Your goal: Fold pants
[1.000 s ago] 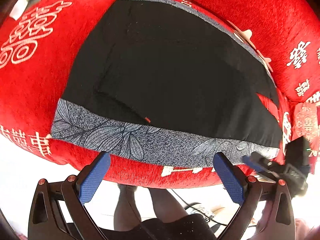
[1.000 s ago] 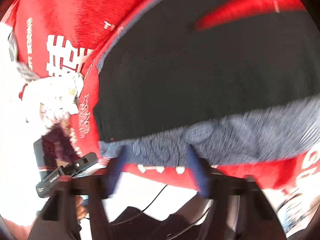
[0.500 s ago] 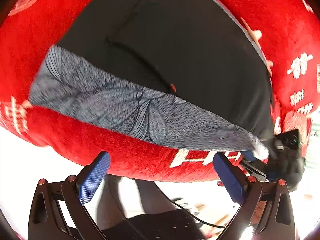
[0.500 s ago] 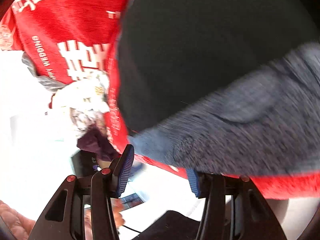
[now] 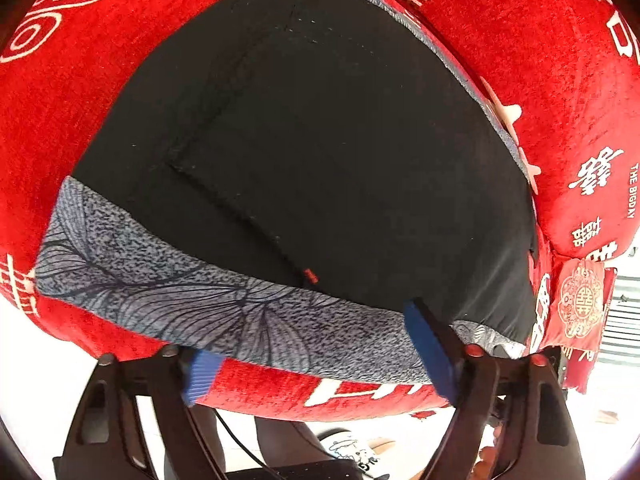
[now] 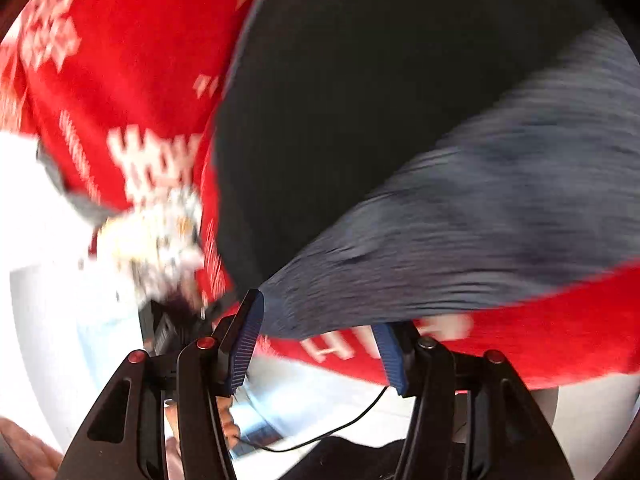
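Note:
Black pants (image 5: 320,152) with a grey leaf-patterned waistband (image 5: 200,304) lie flat on a red cloth-covered table (image 5: 80,80). My left gripper (image 5: 316,360) is open at the near table edge, its blue fingers (image 5: 428,352) straddling the waistband; one fingertip lies over the band. In the blurred right wrist view, my right gripper (image 6: 320,344) is open at the pants' (image 6: 380,100) near corner, the waistband (image 6: 460,248) just ahead of the fingers (image 6: 248,332).
The red cloth has white printed characters (image 5: 596,168). A red paper tag (image 5: 580,304) hangs at the table's right corner. A white crumpled item (image 6: 156,236) lies left of the pants. A cable (image 6: 328,432) and floor lie below the table edge.
Both grippers have moved in to the near waistband edge. The left fingers now reach over the band; the right gripper has shifted toward the corner and is still moving.

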### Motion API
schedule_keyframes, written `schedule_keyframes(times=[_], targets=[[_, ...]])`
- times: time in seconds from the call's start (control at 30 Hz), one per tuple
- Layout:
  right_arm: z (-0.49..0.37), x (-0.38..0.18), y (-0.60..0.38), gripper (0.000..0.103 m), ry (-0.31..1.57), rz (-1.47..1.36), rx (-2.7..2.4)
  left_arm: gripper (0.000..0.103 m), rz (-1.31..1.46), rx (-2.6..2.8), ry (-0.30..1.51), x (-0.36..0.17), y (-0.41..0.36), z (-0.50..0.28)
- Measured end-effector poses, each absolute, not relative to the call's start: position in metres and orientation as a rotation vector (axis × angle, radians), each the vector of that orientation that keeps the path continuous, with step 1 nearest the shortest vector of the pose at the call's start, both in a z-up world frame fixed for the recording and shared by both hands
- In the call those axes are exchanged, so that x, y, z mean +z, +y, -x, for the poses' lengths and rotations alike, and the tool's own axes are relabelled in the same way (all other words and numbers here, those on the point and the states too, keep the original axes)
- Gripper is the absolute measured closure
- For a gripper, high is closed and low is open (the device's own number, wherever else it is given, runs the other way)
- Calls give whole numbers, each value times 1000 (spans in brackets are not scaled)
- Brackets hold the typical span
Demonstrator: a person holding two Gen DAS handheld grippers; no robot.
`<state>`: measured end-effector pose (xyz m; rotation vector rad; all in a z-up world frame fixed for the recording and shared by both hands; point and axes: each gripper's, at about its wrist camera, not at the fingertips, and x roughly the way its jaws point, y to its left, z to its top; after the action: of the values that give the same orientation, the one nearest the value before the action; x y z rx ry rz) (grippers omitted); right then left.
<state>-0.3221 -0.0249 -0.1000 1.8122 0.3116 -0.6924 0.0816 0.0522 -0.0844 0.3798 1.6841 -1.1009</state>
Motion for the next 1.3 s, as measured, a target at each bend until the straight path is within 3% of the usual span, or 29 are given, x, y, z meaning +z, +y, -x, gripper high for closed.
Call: schedule_keyframes(times=[0.03, 0.07, 0.1, 0.13, 0.27, 0.5, 0.57, 0.67, 0.73, 0.87, 0.93, 1.03, 1.1, 1.13, 1.3], targets=[[334, -105, -22, 48, 225, -1865, -708, 40, -392, -1089, 1684, -83, 49, -79], [341, -108, -20, 58, 155, -1913, -725, 61, -420, -1073, 1666, -83, 49, -82], [347, -108, -18, 88, 106, -1940, -737, 70, -446, -1066, 1656, -82, 50, -86], [352, -104, -17, 97, 71, -1958, -762, 83, -441, -1073, 1664, -80, 51, -90], [343, -50, -40, 97, 244, -1792, -793, 85, -389, -1120, 1665, -52, 51, -108], [306, 44, -155, 97, 459, -1449, -715, 85, -309, -1278, 1428, 39, -12, -122], [297, 48, -201, 96, 506, -1397, -691, 69, -313, -1264, 1366, 46, -40, -128], [266, 34, -273, 96, 608, -1330, -657, 65, -337, -1201, 1286, 30, -98, -143], [256, 13, -303, 94, 697, -1286, -651, 33, -404, -1105, 1216, 11, -131, -141], [240, -55, -350, 91, 802, -1319, -688, 31, -461, -961, 1174, -31, -174, -154], [236, -84, -358, 83, 846, -1373, -694, 31, -501, -883, 1167, -42, -182, -155], [240, -86, -358, 75, 783, -1417, -686, 31, -543, -865, 1160, -35, -175, -153], [245, -66, -348, 30, 749, -1398, -651, 31, -645, -912, 1100, -21, -174, -132], [253, -49, -339, 24, 736, -1371, -649, 31, -683, -951, 1087, -16, -173, -117], [342, 2, -286, 23, 669, -1400, -746, 31, -853, -1306, 1183, 4, -164, -1]])
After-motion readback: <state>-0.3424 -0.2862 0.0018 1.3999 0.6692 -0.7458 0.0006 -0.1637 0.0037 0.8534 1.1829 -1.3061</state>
